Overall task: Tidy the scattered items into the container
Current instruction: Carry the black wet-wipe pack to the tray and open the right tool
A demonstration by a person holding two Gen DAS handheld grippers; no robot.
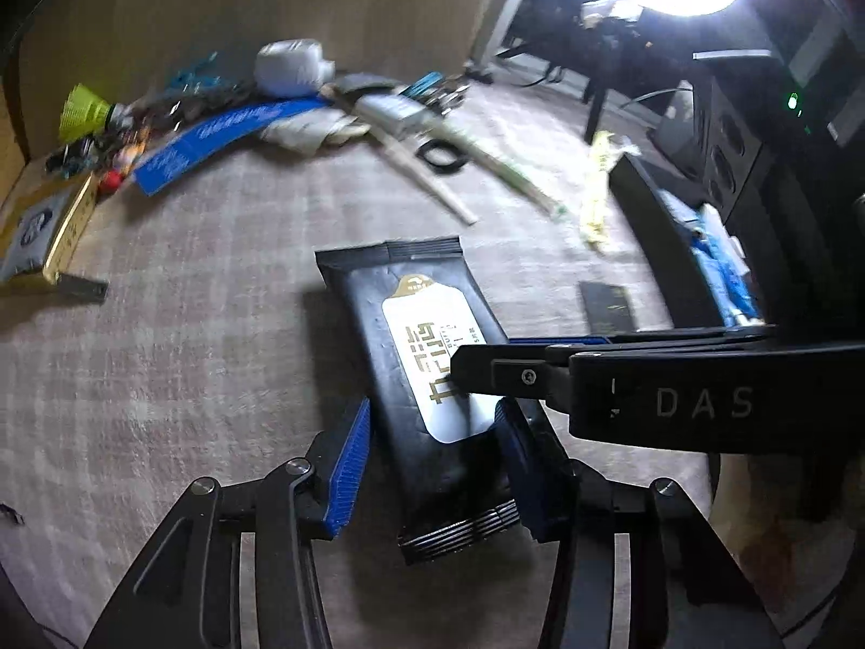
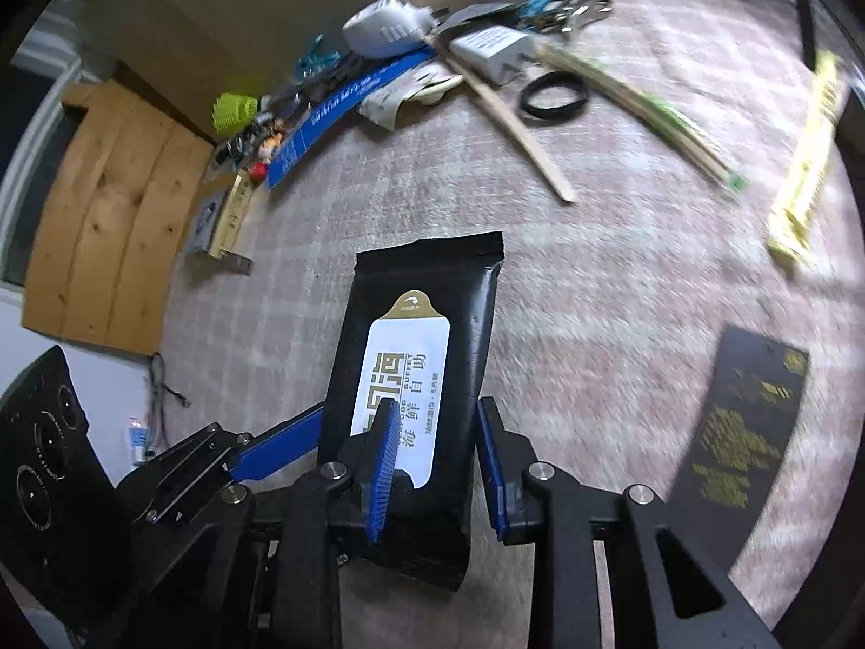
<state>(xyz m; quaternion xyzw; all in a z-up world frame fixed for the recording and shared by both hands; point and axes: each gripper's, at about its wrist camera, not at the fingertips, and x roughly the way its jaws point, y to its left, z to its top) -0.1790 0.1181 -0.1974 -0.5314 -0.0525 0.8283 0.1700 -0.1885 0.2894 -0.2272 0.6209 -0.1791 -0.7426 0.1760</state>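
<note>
A black wipes pack [image 1: 432,357] with a white label hangs tilted just above the carpet and casts a shadow to its left. My left gripper [image 1: 432,465] has its blue pads against the pack's two long sides and is shut on it. In the left wrist view, my right gripper [image 1: 476,362] reaches in from the right over the label. In the right wrist view, the right gripper [image 2: 432,459] stands a little open: one fingertip lies over the pack [image 2: 421,324] and the other sits at its right edge, without pressing. A black bin [image 1: 649,216] holding blue items stands at the right.
On the carpet lie a black card [image 2: 740,432], a yellow packet [image 2: 805,162], chopsticks [image 2: 519,124] and a black ring [image 2: 551,94]. Along the far wall are a blue strip [image 1: 216,135], a white adapter [image 1: 286,67] and a green shuttlecock [image 1: 81,108]. A perforated black box [image 1: 730,146] stands behind the bin.
</note>
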